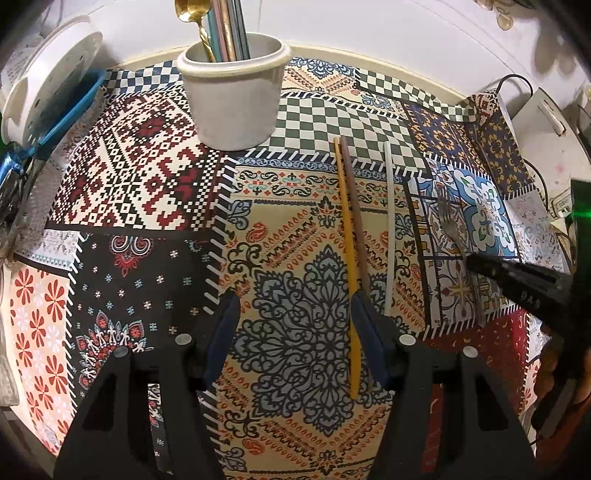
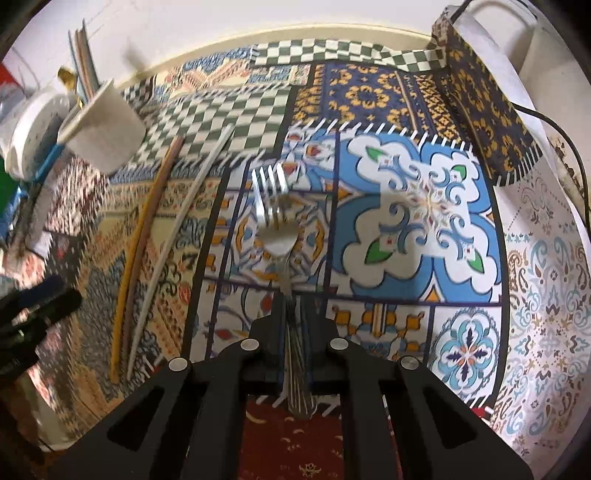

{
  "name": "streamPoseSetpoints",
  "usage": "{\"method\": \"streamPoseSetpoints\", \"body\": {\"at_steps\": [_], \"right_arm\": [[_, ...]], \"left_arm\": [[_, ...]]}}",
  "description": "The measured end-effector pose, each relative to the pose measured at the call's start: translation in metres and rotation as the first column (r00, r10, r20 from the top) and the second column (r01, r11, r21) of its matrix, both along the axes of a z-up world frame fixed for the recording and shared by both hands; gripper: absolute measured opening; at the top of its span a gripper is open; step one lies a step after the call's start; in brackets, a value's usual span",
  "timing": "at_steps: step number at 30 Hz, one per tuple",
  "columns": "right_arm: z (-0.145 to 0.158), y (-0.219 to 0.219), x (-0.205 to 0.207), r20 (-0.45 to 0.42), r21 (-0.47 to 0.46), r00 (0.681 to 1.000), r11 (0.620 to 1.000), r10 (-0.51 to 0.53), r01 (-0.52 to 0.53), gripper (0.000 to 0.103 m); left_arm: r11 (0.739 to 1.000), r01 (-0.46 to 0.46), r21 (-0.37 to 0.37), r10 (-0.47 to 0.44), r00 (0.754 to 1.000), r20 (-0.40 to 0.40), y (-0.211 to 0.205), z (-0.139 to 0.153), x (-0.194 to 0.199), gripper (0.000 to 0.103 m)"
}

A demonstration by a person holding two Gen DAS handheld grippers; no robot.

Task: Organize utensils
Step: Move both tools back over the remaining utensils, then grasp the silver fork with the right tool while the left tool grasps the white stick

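Observation:
A white utensil cup [image 1: 233,99] stands at the back of the patterned tablecloth and holds a gold spoon [image 1: 192,18] and several chopsticks. It also shows in the right wrist view [image 2: 107,129]. A yellow chopstick [image 1: 347,258], a brown chopstick [image 1: 354,214] and a white chopstick [image 1: 389,229] lie loose on the cloth. My left gripper [image 1: 295,317] is open and empty, its right finger by the yellow chopstick. My right gripper [image 2: 294,306] is shut on the handle of a silver fork [image 2: 275,218], tines pointing away. The fork [image 1: 452,221] and the right gripper [image 1: 476,264] also show in the left wrist view.
A white round appliance [image 1: 48,77] and a blue object [image 1: 66,118] sit at the back left. A pale box with a black cable [image 1: 543,118] stands at the back right. The cloth's folded edge [image 2: 480,110] rises at the right.

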State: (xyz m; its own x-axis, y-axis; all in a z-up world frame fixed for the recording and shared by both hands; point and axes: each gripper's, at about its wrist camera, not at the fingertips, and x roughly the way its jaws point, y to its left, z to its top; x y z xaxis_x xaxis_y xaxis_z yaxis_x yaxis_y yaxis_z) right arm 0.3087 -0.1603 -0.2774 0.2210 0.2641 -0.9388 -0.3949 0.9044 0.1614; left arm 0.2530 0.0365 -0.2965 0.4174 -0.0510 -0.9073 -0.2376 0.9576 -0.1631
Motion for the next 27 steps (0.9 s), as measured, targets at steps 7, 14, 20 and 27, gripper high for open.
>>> {"method": "streamPoseSetpoints", "body": {"at_steps": [7,14,20,27], "right_arm": [[-0.001,0.024,0.033,0.034,0.001,0.999,1.000,-0.018,0.018,0.037],[-0.010,0.055,0.045,0.091,-0.046,0.995,0.998,0.038,-0.034,0.037],[-0.012,0.056,0.046,0.109,-0.043,0.993,0.998,0.040,-0.036,0.022],[0.009,0.029,0.056,0.109,0.024,0.994,1.000,0.000,-0.002,0.021]], "left_arm": [[1.000,0.007,-0.001,-0.007,1.000,-0.009,-0.005,-0.004,0.008,0.061],[1.000,0.001,0.006,-0.001,1.000,-0.012,-0.003,-0.006,0.014,0.061],[1.000,0.019,0.002,-0.019,1.000,-0.009,-0.008,-0.005,0.027,0.061],[0.994,0.107,0.010,-0.107,0.994,0.011,-0.037,-0.001,0.058,0.061]]}}
